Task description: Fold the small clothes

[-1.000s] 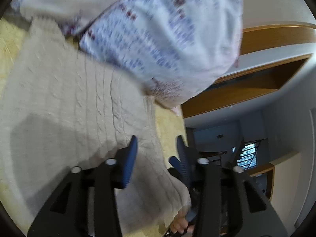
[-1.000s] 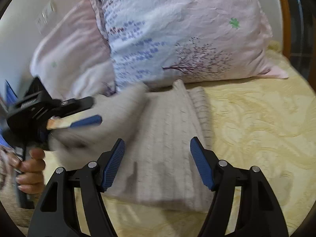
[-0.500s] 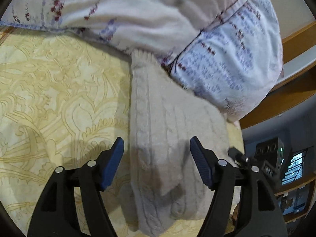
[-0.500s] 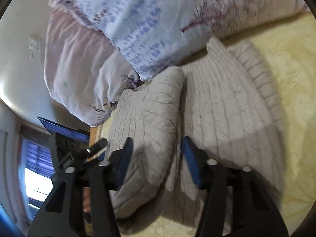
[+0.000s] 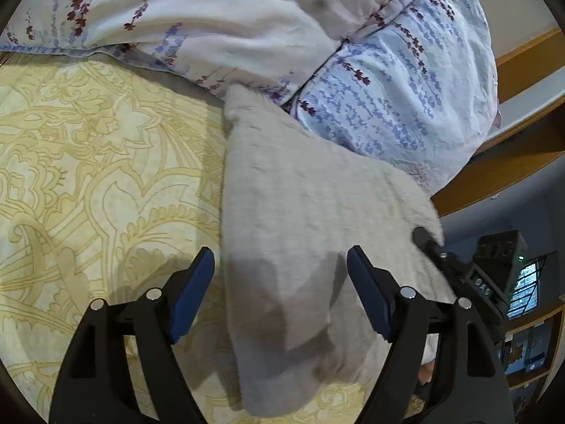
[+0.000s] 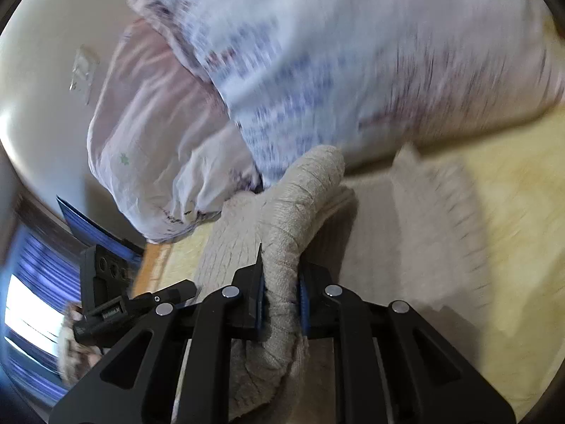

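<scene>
The beige knit sweater [image 5: 300, 212] lies on the yellow patterned bed [image 5: 88, 176], its long axis running from 6 to 12 o'clock toward the floral pillows [image 5: 388, 99]. The right hand-held gripper [image 6: 281, 304] is closing on a raised sleeve fold [image 6: 300, 205]; the left hand-held gripper [image 5: 280, 289] hovers over the near hem, its jaws spreading and empty.

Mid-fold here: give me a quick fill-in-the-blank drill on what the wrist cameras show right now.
1. The right gripper is closing on a fold of the beige knit ____.
2. The left gripper, jaws opening, holds ____.
3. The bedspread is ____ with a swirling pattern.
4. The garment's far end touches the floral ____.

Missing words: sweater; nothing; yellow; pillow
</scene>
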`<state>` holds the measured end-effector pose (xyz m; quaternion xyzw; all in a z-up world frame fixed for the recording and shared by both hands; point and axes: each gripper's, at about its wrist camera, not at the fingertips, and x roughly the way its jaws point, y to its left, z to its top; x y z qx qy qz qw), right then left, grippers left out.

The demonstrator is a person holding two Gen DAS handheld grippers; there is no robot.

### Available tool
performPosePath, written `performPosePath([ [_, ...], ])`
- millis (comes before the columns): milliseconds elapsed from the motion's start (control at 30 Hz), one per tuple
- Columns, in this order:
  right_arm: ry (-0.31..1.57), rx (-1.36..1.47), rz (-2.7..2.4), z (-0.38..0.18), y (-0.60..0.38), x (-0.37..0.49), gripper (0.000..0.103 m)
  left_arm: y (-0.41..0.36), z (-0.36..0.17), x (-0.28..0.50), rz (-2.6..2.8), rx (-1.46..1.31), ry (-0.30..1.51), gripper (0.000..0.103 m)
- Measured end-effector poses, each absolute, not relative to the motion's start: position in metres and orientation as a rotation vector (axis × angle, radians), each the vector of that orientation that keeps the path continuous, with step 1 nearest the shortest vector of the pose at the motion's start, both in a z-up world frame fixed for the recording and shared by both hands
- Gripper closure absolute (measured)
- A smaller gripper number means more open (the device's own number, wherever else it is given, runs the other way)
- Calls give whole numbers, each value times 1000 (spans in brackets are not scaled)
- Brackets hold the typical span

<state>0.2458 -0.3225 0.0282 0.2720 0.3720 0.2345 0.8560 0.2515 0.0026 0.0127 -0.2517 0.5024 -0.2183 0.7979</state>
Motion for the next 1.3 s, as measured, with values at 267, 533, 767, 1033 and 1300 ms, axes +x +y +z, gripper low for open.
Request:
performPosePath([
  [267, 756, 474, 332, 31, -371, 230, 88, -26, 9, 246, -533, -509, 1103, 26],
  [533, 784, 464, 301, 10, -383, 222, 86, -47, 5, 236, -564, -478, 1123, 26],
  [767, 799, 591, 308, 6, -418, 183, 58, -42, 4, 224, -572, -503, 1126, 26],
  [1033, 823, 722, 497, 4, -415, 137, 58, -41, 5, 203, -566, -492, 1146, 26],
  [1300, 798, 638, 466, 5, -400, 129, 94, -42, -1, 190, -585, -505, 1181, 46],
])
